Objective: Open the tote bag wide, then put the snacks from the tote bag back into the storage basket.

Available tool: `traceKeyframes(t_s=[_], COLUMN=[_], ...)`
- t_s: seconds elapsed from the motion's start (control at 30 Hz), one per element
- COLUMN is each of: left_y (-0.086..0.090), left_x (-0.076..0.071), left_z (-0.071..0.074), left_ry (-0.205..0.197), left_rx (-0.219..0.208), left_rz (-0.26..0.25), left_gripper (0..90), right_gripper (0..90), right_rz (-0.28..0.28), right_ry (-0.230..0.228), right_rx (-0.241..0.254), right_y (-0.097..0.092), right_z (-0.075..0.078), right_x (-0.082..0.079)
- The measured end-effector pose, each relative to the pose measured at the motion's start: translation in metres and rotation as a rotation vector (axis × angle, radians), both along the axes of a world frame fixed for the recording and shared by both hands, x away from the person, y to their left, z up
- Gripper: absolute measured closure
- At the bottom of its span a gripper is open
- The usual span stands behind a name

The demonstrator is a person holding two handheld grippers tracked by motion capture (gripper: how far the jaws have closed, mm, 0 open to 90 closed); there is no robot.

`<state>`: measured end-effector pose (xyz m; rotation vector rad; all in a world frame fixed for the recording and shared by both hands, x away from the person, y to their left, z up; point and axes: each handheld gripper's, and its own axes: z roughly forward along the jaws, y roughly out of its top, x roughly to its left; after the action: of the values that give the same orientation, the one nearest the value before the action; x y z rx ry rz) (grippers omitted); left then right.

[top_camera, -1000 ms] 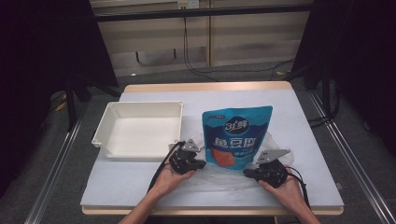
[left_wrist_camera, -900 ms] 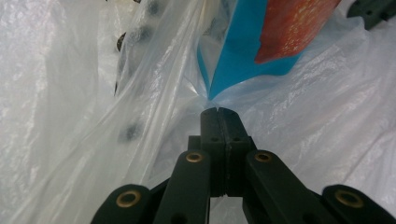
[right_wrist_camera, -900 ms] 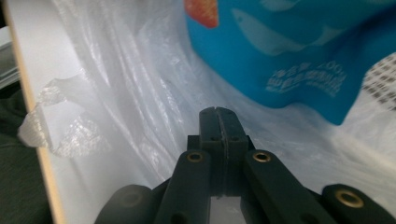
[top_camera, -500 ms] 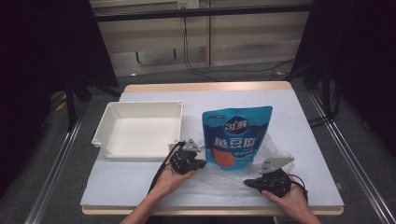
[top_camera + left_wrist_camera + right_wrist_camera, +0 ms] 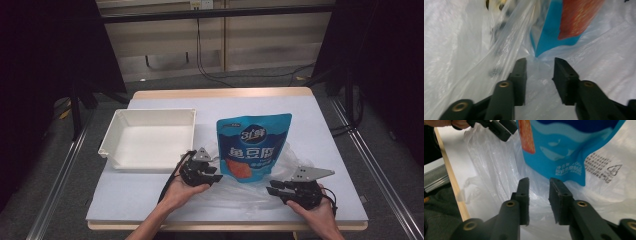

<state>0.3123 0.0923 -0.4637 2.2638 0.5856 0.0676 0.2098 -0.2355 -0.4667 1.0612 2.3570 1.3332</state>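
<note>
the blue snack pouch [image 5: 253,147] lies flat near the middle of the table [image 5: 325,125], its lower end resting on a clear plastic bag [image 5: 240,187] spread toward the person's edge. the left gripper [image 5: 216,176] sits at the bag's left side just beside the pouch; its jaws have just been opening and stand apart over the film, nothing pinched. the right gripper [image 5: 270,190] is at the bag's right, jaws likewise just opened and parted. a white tray [image 5: 116,134] stands left of the pouch.
</note>
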Motion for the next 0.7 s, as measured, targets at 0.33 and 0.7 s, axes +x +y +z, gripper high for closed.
traceKeyframes(t_s=[0.33,0.7], left_y=[0.018,0.024], left_x=[-0.007,-0.013], left_z=[0.025,0.054], left_ry=[-0.009,-0.027], left_rx=[-0.106,-0.221], left_rz=[-0.051,-0.095], left_gripper=[38.7,30.2], right_gripper=[29.8,12.7], right_rz=[-0.095,-0.138], right_ry=[-0.083,-0.121], right_rx=[0.061,0.114], right_y=[-0.011,-0.023], right_z=[0.010,0.014], right_x=[-0.018,-0.036])
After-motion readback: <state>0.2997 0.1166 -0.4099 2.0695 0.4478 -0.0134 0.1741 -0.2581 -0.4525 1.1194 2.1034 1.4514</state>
